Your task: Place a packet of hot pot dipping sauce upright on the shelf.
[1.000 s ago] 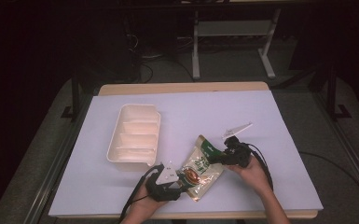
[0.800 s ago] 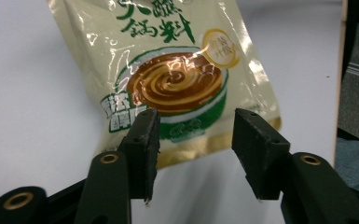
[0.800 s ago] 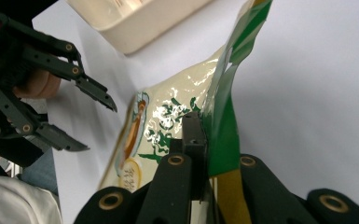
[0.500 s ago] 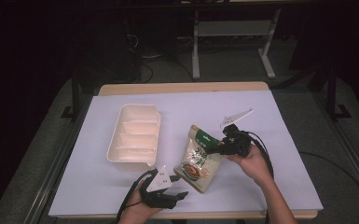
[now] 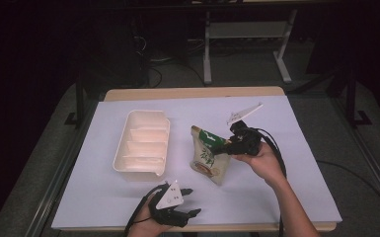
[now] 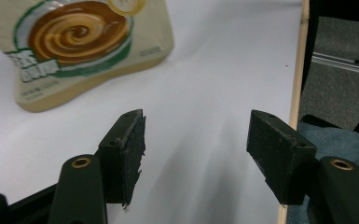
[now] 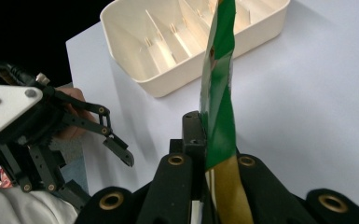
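A cream and green snack pouch [image 5: 208, 159] with a brown swirl picture hangs over the white table, right of the tray. My right gripper [image 5: 225, 146] is shut on the pouch's green top edge [image 7: 218, 93], which stands up between the jaws of the right gripper [image 7: 200, 126]. Near the table's front edge my left gripper [image 5: 190, 202] stands open; its jaws have just been opening and nothing is between them. In the left gripper view the pouch's bottom [image 6: 74, 42] lies ahead and to the left of the left gripper [image 6: 196, 140], apart from it.
A cream tray [image 5: 164, 143] with several empty compartments sits left of the pouch, seen also as the tray [image 7: 135, 70] in the right gripper view. The table's wooden front edge [image 6: 297, 84] runs close beside the left gripper. A metal stand [image 5: 207, 49] is behind the table.
The left jaws opened, let go of the pouch's bottom and drew back toward the front edge. The right gripper rose with the pouch, which now hangs more upright.
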`<move>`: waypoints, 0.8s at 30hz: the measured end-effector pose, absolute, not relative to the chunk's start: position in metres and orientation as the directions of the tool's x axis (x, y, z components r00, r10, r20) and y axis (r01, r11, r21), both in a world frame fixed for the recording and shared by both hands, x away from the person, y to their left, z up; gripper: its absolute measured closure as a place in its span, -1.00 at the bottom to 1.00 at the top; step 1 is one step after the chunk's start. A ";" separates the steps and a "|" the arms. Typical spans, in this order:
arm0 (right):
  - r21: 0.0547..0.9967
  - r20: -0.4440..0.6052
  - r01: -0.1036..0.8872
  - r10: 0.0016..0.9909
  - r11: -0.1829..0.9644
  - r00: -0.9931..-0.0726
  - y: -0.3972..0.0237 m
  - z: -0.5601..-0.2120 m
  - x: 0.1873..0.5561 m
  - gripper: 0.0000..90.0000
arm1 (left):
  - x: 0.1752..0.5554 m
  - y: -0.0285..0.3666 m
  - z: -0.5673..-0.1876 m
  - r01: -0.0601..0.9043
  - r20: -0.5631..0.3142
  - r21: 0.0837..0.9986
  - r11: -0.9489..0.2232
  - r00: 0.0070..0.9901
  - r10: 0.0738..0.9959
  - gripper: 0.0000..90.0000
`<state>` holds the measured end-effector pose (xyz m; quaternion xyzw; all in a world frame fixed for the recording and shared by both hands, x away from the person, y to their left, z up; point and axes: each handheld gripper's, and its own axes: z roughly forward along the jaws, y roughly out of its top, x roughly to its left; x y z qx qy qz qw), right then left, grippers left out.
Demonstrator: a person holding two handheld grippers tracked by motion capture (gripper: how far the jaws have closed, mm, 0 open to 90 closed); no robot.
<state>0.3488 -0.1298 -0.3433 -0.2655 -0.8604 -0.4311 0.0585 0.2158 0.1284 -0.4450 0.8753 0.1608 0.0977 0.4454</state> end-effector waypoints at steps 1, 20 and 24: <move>0.711 0.332 0.509 0.406 0.486 -0.852 -0.129 -0.342 0.351 0.99 | 0.216 0.129 -0.445 0.191 0.030 0.811 -0.553 0.931 0.365 -0.20; 0.732 0.348 0.486 0.351 0.478 -0.869 -0.101 -0.305 0.374 0.99 | 0.218 0.133 -0.446 0.175 0.025 0.824 -0.540 0.939 0.342 -0.23; 0.732 0.340 0.479 0.349 0.485 -0.873 -0.096 -0.299 0.377 0.99 | 0.218 0.133 -0.446 0.177 0.022 0.824 -0.538 0.939 0.343 -0.23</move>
